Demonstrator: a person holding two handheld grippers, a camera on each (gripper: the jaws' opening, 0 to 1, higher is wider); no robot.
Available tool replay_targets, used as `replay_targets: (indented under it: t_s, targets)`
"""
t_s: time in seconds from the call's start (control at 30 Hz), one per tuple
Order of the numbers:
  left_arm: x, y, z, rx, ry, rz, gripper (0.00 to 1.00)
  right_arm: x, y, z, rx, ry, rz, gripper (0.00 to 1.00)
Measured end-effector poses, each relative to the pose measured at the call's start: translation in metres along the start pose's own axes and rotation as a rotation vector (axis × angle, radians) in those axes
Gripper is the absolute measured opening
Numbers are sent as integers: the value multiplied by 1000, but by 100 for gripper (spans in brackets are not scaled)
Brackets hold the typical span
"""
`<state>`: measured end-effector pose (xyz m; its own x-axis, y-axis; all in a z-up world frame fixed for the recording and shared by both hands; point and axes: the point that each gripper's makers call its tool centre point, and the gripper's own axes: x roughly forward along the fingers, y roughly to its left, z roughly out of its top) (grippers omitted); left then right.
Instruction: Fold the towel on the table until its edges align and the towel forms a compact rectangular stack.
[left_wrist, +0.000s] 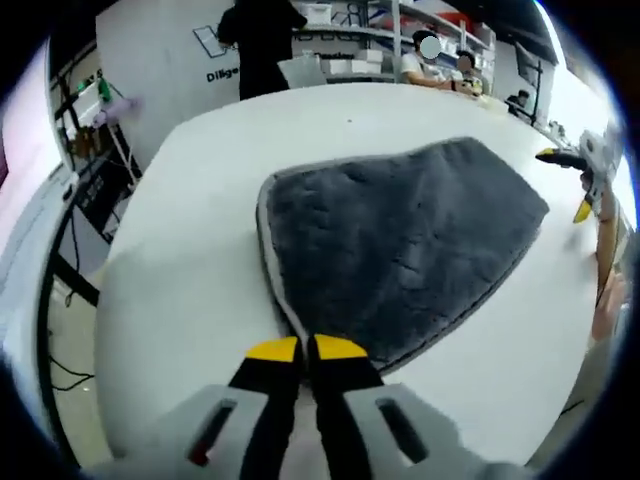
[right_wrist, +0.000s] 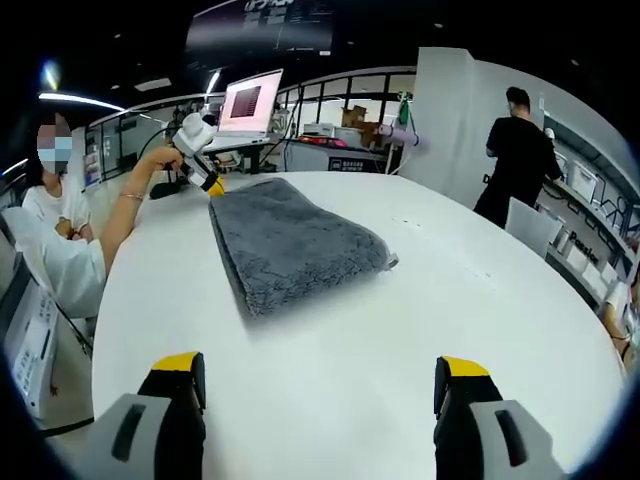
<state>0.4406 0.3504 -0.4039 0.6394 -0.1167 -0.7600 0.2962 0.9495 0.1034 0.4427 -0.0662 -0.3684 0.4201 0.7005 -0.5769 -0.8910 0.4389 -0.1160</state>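
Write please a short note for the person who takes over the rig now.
Left tool: shut on a corner of the grey towel.
Right tool: open, holding nothing, over the white table, short of the towel.
Done: the towel lies flat and appears folded once.
Left: fold it further into a compact stack with the edges aligned.

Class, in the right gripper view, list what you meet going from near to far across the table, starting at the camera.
Right claw → bare white table → grey towel → left claw → laptop.
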Motion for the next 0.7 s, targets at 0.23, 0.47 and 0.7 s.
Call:
replay_targets:
  t_s: [0.23, 0.47, 0.7]
  targets:
    - [-14, 11, 8, 112, -71, 52, 29, 1, 0, -3, 2, 9, -5, 99]
    - [-41, 4, 32, 78, -263, 2, 43, 1, -2, -3, 3, 11, -6, 99]
    - [-58, -36, 54, 126, -400, -167, 57, 1, -3, -3, 7, 12, -6, 99]
